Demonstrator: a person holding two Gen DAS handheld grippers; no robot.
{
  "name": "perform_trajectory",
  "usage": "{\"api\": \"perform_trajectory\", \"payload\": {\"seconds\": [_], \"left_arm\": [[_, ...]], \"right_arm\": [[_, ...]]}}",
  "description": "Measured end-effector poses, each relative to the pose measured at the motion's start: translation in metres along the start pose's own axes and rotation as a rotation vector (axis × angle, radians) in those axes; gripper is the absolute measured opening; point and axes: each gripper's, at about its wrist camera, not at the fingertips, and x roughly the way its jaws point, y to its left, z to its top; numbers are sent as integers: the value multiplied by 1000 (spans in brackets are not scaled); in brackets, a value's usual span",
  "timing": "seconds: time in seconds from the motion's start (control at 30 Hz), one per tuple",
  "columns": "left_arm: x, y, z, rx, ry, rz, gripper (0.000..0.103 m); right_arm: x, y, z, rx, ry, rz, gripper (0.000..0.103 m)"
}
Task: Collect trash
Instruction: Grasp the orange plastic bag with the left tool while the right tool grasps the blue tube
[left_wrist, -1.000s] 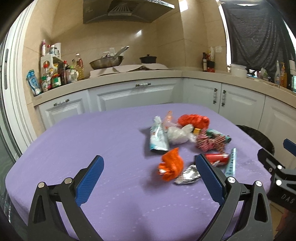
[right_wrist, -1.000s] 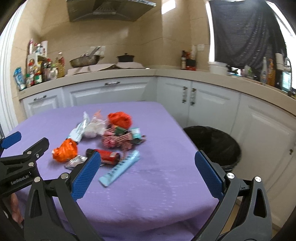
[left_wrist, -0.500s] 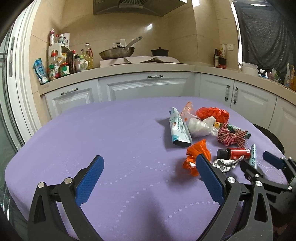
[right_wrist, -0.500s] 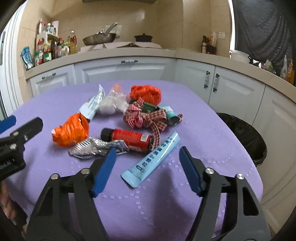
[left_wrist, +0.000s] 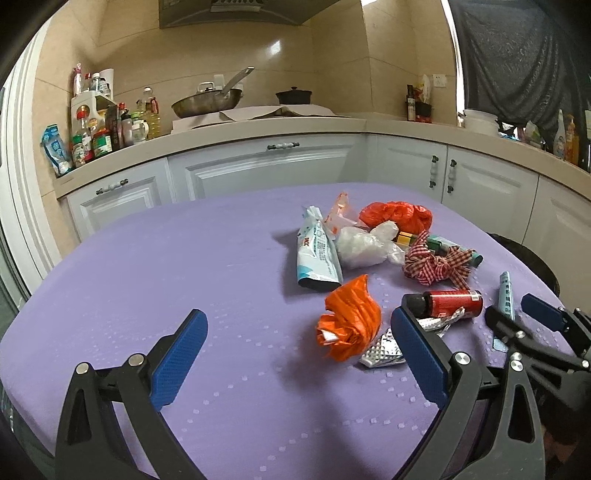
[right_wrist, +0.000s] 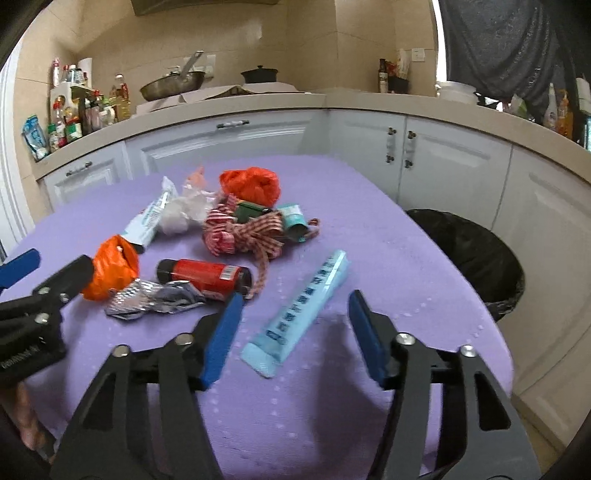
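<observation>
Between the right gripper (right_wrist: 295, 332) jaws, opening slightly and holding nothing, lies a blue tube (right_wrist: 306, 310). It looks light and squashy; grip mid-body. Left gripper (left_wrist: 299, 354) gapes empty.

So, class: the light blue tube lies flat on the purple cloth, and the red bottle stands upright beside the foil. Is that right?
Not quite. The red bottle lies on its side, touching the foil, as the right wrist view shows. The light blue tube does lie flat on the purple cloth.

Both wrist views look forward and slightly down from low over the purple bench (left_wrist: 147, 277) toward the cabinets (right_wrist: 221, 144), the left beside the right, sharing the trash pile (right_wrist: 236, 229).
</observation>
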Motion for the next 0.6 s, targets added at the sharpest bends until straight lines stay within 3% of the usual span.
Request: {"api": "perform_trajectory", "payload": {"seconds": [0.13,0.3,0.47,0.5,0.53,0.6], "left_arm": [[2,-4,-1,18,1,7,97],[6,-6,-1,7,3,-1,97],[11,-12,0,31,6,-13,95],[12,-13,1,34,7,-18,91],[13,-14,1,33,11,-26,79],[16,-14,2,31,30,-39,66]], "right_arm": [[9,4,-2,-25,17,-4,64],[8,-8,-2,-8,16,-16,41],[7,-10,-4,-13,12,-15,39],[6,-10,-4,-14,11,-14,39],[7,-11,-4,-13,10,-11,39],[7,-12,-4,-11,10,-9,38]]}}
